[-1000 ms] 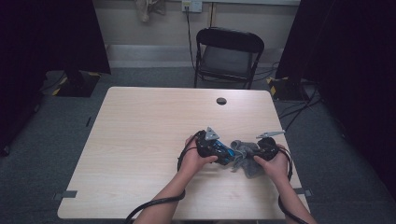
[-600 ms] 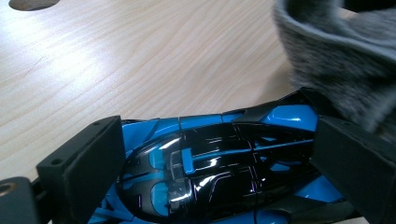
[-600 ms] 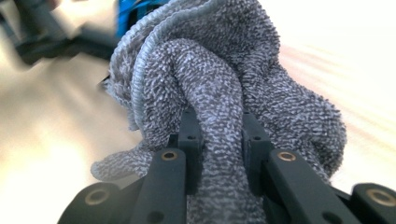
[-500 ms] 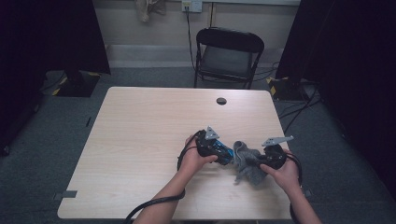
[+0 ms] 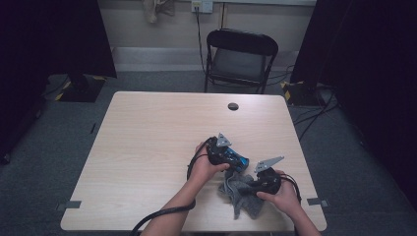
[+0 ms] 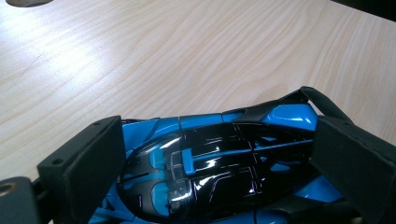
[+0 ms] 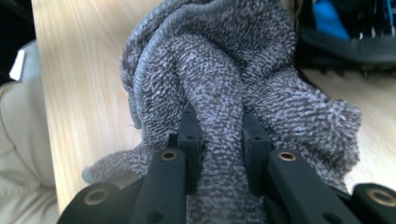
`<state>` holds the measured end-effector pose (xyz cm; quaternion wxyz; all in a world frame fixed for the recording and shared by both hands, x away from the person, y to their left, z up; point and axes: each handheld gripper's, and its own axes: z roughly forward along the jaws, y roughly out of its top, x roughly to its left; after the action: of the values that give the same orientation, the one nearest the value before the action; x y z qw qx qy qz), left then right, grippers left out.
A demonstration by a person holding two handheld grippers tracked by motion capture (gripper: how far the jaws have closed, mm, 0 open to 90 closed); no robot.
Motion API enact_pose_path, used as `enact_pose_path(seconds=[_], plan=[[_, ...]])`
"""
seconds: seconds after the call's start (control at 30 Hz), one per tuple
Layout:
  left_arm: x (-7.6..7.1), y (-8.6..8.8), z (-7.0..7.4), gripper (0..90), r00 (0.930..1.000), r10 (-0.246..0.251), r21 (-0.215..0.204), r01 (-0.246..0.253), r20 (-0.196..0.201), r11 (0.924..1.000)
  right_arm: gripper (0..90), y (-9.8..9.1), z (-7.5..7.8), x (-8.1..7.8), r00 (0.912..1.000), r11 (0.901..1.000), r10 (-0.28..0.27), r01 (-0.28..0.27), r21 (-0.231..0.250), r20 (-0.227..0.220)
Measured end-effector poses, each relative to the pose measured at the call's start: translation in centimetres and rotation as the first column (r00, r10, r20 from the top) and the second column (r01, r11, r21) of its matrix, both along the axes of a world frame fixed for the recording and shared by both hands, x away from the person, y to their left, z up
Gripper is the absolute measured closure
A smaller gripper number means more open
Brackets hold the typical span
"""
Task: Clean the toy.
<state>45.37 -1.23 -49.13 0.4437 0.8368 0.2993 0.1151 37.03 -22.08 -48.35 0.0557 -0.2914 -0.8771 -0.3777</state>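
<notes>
A blue and black toy car (image 6: pixel 210 177) lies level between the black jaws of my left gripper (image 6: pixel 219 154), which press on its two sides just above the wooden table. In the high view that left gripper (image 5: pixel 235 160) and the car (image 5: pixel 240 162) are at the table's near right. My right gripper (image 7: pixel 217 130) is shut on a bunched grey terry cloth (image 7: pixel 219 70), a fold pinched between its pads. In the high view the right gripper (image 5: pixel 252 185) sits just below the car, and the cloth (image 5: pixel 241 196) trails onto the table toward the near edge.
The light wooden table (image 5: pixel 147 147) has a dark round grommet (image 5: pixel 233 106) near its far edge. A black folding chair (image 5: pixel 238 54) stands behind the table. Cables trail from both grippers off the near edge. The car's blue tail (image 7: pixel 331 18) shows beyond the cloth.
My right hand has drawn back toward the near edge with the cloth, away from the car's right end. The left hand and the car have stayed put.
</notes>
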Motion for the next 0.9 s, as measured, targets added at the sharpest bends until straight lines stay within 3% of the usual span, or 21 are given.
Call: enact_pose_path(seconds=[0.23, 0.47, 0.9], plan=[[-0.1, 0.1, -0.2, 3.2, 1.0, 0.002, -0.012, -0.002, 0.009, 0.9999, 74.9, 0.0, 0.1, 1.2, 0.9982, 0.9978, -0.053, 0.054, -0.039, 0.029], [-0.1, 0.4, -0.1, 8.0, 1.0, 0.006, -0.031, -0.006, 0.002, 0.9995, 74.9, -1.3, 0.0, 2.2, 0.9937, 0.9933, -0.11, 0.111, -0.034, 0.019], [0.0, 0.5, 0.0, 8.6, 1.0, 0.003, -0.031, -0.003, -0.002, 0.9995, 74.8, -2.3, 0.2, 2.9, 0.992, 0.9906, -0.126, 0.126, -0.054, 0.009]])
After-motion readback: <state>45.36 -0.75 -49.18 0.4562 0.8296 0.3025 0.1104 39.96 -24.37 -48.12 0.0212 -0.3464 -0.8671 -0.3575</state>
